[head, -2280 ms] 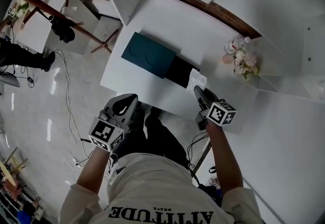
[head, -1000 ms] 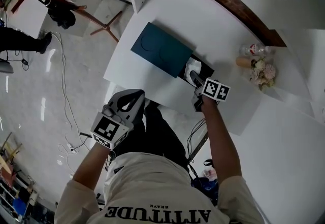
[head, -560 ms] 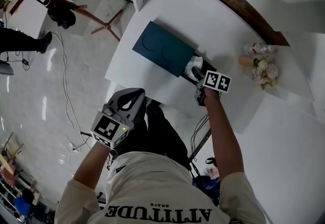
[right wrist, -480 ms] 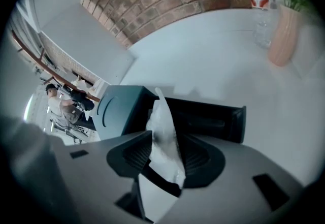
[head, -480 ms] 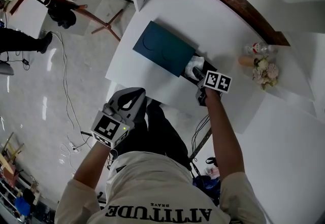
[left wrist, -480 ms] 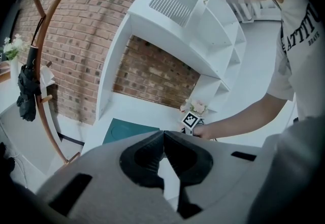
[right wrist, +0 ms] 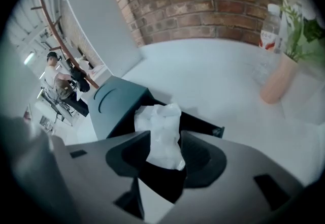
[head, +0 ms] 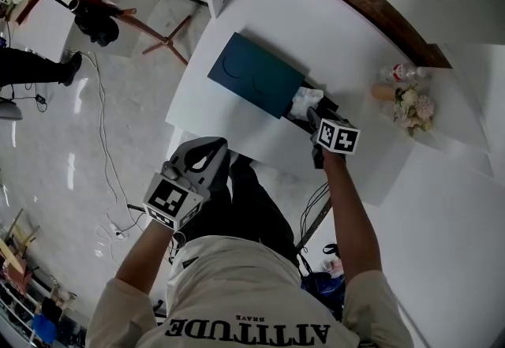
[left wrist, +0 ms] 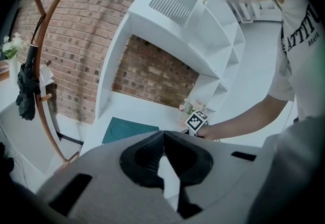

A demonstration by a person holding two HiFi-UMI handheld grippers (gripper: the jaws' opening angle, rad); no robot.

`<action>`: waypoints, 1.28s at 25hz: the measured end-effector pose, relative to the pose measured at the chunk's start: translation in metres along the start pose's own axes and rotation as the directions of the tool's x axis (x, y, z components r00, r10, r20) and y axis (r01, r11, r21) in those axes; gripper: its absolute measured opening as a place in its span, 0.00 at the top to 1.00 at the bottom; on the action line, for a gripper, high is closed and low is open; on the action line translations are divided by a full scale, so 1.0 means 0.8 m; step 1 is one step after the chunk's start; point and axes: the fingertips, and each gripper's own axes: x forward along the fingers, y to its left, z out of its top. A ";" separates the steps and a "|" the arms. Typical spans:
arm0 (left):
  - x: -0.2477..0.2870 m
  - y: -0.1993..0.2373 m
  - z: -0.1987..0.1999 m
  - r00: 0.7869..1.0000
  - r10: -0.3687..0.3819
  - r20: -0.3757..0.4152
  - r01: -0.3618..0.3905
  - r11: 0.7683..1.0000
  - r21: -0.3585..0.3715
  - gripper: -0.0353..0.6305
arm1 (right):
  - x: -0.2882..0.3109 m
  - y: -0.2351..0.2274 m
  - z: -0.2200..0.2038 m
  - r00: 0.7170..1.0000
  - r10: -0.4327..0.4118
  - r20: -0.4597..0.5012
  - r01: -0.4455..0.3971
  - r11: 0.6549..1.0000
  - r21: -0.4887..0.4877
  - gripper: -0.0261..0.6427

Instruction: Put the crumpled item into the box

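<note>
The white table fills the upper half of my head view, much as it did a second ago. On it the teal lid lies where it lay, slid off to 10 o'clock of the black box, which is open beside it.

My left gripper has not shifted. It hangs off the table's near edge, at 7 o'clock of the box, with its jaws pressed together and nothing between them.

My right gripper has changed most. A couple of seconds back it was at the table's near edge, short of the box. A second ago it reached over the box with its jaws clamped on the paper. Now it is at the box's 5 o'clock side and its jaws are opening, already wide.

At 3 o'clock of the box, well apart from it, the vase of flowers and the bottle are as before.

The crumpled item, a white wad of paper, is still between my right jaws, but the pads no longer squeeze it. Its lower part rests inside the black box, against the edge of the teal lid, and its top sticks up above the rim
</note>
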 end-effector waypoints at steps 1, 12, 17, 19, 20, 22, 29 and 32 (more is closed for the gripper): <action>-0.001 0.000 -0.001 1.000 -0.001 -0.001 0.001 1.000 0.001 0.91 | 0.000 0.005 0.006 0.999 0.014 0.029 -0.013 1.000 -0.022 0.68; -0.020 0.011 -0.015 1.000 0.004 -0.021 -0.004 1.000 0.001 0.91 | 0.034 0.018 -0.019 0.993 0.055 -0.100 -0.058 0.998 -0.026 0.69; -0.027 0.012 -0.010 1.000 -0.016 -0.018 0.016 1.000 0.019 0.91 | 0.022 0.017 -0.018 0.993 0.066 -0.100 -0.065 0.998 0.010 0.69; -0.030 0.011 -0.004 1.000 -0.026 -0.010 0.027 0.999 0.032 0.91 | 0.006 0.020 -0.013 0.996 0.067 -0.061 -0.065 0.997 0.034 0.69; -0.032 0.010 -0.001 0.999 -0.032 -0.007 0.033 0.999 0.039 0.91 | -0.003 0.022 -0.011 0.997 0.067 -0.042 -0.066 0.997 0.040 0.69; -0.035 0.007 0.006 0.999 -0.045 -0.002 0.045 0.998 0.053 0.91 | -0.025 0.028 -0.008 0.997 0.071 -0.008 -0.070 0.997 0.043 0.69; -0.043 0.001 0.038 0.996 -0.094 0.015 0.091 0.989 0.113 0.91 | -0.117 0.055 0.009 0.990 0.064 0.129 -0.068 0.997 0.031 0.74; -0.049 0.000 0.049 0.994 -0.107 0.021 0.103 0.986 0.129 0.91 | -0.159 0.065 0.017 0.979 0.061 0.193 -0.066 0.998 0.019 0.75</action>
